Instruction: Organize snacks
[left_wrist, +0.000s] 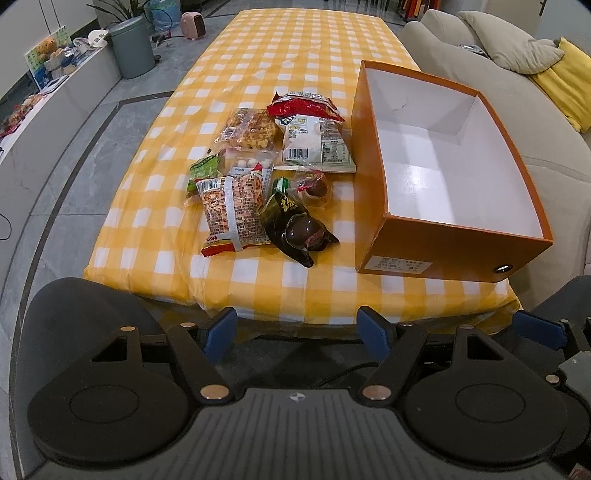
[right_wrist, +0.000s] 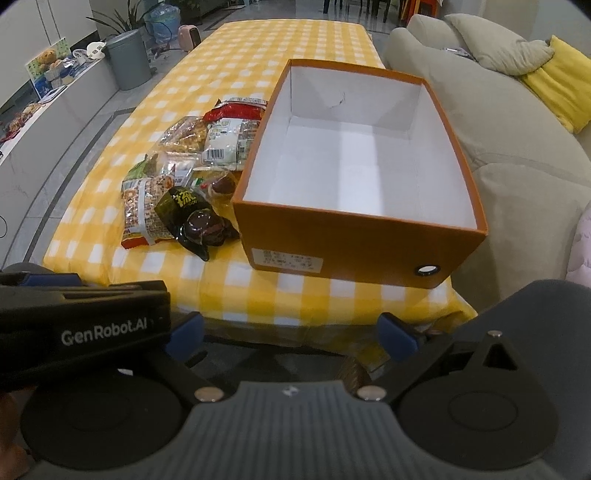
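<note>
A counter (left_wrist: 258, 74) covered in a yellow and white checked cloth is seen from its near end. An orange box (left_wrist: 436, 243) with a white inside stands open on the right side of the counter, with nothing seen inside it. Just left of the box a heap of snacks (left_wrist: 258, 173) is laid on the cloth. In the heap a red packet (left_wrist: 306, 107) is farthest, with a white packet (left_wrist: 317, 144) beside the box and a clear bag of biscuits (left_wrist: 249, 129) to its left. Nearer, a printed orange packet (left_wrist: 232, 214) is overlapped by a dark packet (left_wrist: 299, 229), and a green packet (left_wrist: 203, 170) is tucked at the left edge of the heap. The left gripper (left_wrist: 297, 328) is held before the near edge of the counter, its blue pads spread wide with nothing between them. The right gripper (right_wrist: 291, 334) is likewise held off the near edge, spread wide and holding nothing. A sofa (left_wrist: 498, 92) with a yellow cushion (left_wrist: 569, 81) is seen right of the counter, and a grey bin (left_wrist: 133, 48) on the floor to the left
</note>
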